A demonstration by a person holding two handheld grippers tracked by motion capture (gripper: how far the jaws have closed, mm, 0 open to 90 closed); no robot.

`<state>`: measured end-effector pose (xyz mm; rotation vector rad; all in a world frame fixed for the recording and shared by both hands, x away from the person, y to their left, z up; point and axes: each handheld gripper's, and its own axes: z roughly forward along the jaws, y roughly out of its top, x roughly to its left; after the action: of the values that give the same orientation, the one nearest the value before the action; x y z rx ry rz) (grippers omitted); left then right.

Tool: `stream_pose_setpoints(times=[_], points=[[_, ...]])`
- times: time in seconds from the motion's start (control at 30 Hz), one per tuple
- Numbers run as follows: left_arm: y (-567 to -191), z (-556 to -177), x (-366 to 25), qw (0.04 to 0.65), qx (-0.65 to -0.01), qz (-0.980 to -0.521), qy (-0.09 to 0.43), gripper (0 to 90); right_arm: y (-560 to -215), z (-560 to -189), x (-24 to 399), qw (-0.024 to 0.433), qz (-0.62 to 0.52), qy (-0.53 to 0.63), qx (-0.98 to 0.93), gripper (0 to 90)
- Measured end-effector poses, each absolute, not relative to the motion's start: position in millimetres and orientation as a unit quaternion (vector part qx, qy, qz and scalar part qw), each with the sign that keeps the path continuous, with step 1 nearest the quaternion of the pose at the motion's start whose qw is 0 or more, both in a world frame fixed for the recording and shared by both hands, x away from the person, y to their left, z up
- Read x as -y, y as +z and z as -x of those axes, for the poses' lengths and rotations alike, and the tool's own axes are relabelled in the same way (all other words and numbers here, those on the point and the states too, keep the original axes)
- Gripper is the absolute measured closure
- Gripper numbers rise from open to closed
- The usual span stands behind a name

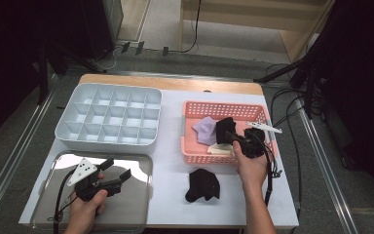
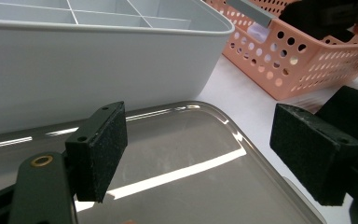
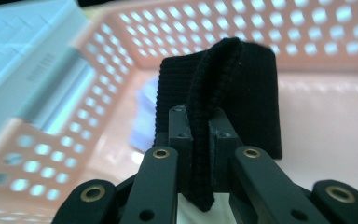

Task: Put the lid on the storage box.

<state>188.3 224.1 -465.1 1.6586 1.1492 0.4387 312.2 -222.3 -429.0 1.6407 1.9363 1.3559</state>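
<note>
My right gripper (image 3: 199, 140): jaws clamped on black ribbed knit sock (image 3: 223, 93), held inside pink perforated plastic basket (image 1: 195, 146). My left gripper (image 2: 196, 154): jaws wide apart, nothing between, over clear plastic lid (image 2: 177, 154). Second black sock (image 1: 202, 185) lies on white surface (image 1: 170, 165) just before basket.

The left gripper (image 1: 116, 171) hung with its fingers (image 2: 100, 151) spread wide, while the right gripper (image 1: 232, 136), farther forward, had its fingers (image 3: 179, 140) pinched nearly together.
</note>
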Motion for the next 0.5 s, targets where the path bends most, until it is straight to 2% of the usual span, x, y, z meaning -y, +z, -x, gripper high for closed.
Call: stream_pose_setpoints(times=[0.17, 0.33, 0.4, 0.43, 0.5], points=[[-465.2, -188.6, -223.9, 0.513, -0.479, -0.689, 0.182, 20.4, -414.2, -298.0, 211.8, 0.120, -0.527, 0.512, -0.668, 83.7], [-465.1, -188.3, -224.5, 0.513, -0.478, -0.690, 0.182, 20.4, -410.6, -290.6, 188.8, 0.042, -0.474, 0.552, -0.685, 83.7], [-465.1, -188.3, -224.7, 0.513, -0.478, -0.690, 0.182, 20.4, -410.0, -289.2, 181.7, 0.030, -0.465, 0.553, -0.691, 83.6], [-465.1, -188.2, -224.7, 0.513, -0.478, -0.689, 0.182, 20.4, -410.0, -289.5, 180.7, 0.025, -0.466, 0.555, -0.689, 83.6], [-465.2, -188.3, -225.0, 0.514, -0.478, -0.689, 0.181, 20.4, -411.3, -292.3, 181.9, 0.051, -0.489, 0.538, -0.684, 83.3]])
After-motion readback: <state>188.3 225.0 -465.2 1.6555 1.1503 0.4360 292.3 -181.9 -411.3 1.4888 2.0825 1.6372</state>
